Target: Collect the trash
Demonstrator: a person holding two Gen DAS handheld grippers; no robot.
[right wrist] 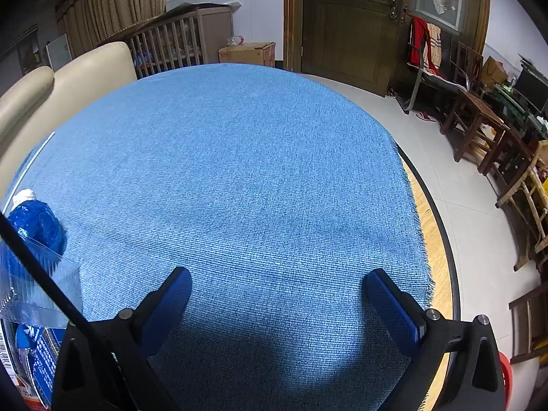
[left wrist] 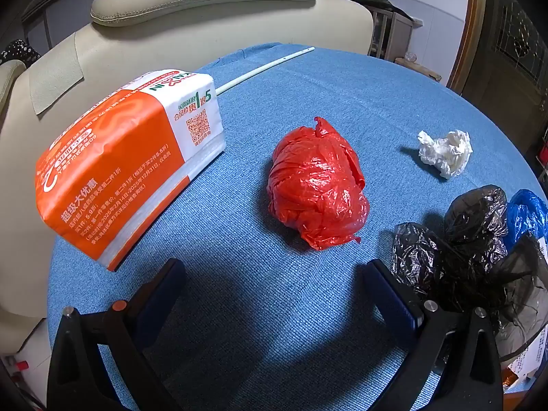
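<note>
- A crumpled red plastic bag (left wrist: 316,185) lies on the blue cloth (left wrist: 260,308) straight ahead of the left gripper (left wrist: 274,287), apart from its fingertips.
- The left gripper is spread wide with nothing between its fingers.
- Further ahead and to its right sits a wad of white tissue (left wrist: 445,152).
- Close beside its right finger is a heap of black plastic bags (left wrist: 459,250), touching a blue plastic bag (left wrist: 525,212) at the far right.
- To the front left lies an orange-and-white tissue pack (left wrist: 126,164), with a thin white rod (left wrist: 263,68) beyond it near the cloth's far edge.
- The right gripper (right wrist: 277,289) is also spread wide and holds nothing, over bare cloth; the blue bag (right wrist: 37,222) is far to its left.
</note>
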